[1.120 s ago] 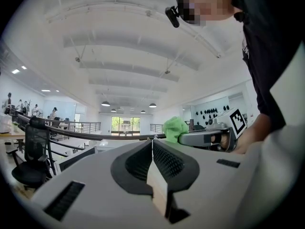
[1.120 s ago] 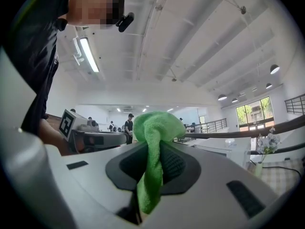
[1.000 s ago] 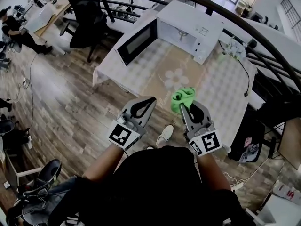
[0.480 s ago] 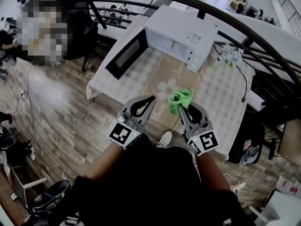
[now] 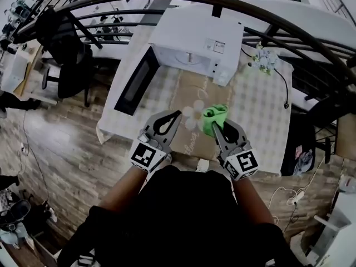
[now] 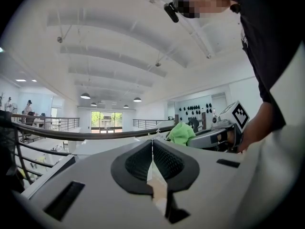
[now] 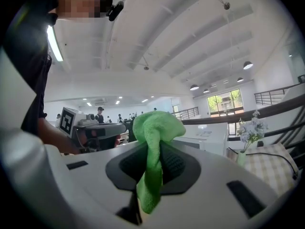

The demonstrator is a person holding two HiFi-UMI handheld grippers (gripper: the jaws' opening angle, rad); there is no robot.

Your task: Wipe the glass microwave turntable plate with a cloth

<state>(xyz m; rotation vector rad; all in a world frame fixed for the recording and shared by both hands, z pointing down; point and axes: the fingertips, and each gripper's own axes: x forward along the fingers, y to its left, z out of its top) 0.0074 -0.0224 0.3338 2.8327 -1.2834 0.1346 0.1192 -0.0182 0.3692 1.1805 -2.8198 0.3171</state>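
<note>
1. Table: checked cover with a tan runner down the middle. I'm standing at its near edge, with wood floor to the left and a railing behind the far edge.
2. Microwave: sits at the far end of the table. The door is swung fully open to the left, so the cavity faces me.
3. Turntable plate: can't make it out for sure. My guess is it's inside the open cavity; the head view only shows a pale interior there.
4. Right gripper: clamped on the green cloth. In the right gripper view the cloth bunches above the jaws and a tail hangs below.
5. Left gripper: jaws closed together with nothing between them, confirmed in the left gripper view. It's held level with the right one, just beside it.
6. Step: this looks like the approach. The cloth is in hand, both tools are over the near table edge, and no wiping contact has been made.
7. Next move: likely reach forward to the cavity, open the left jaws to steady or pull the plate, and bring the cloth flat onto the glass.
8. Room: the runner between the grippers and the microwave is bare, so it's a good set-down spot.
9. Watch: the door edge overhangs on the left. A flower vase and a cable sit to the right of the microwave. The cavity opening will be tight for two tools.
</note>
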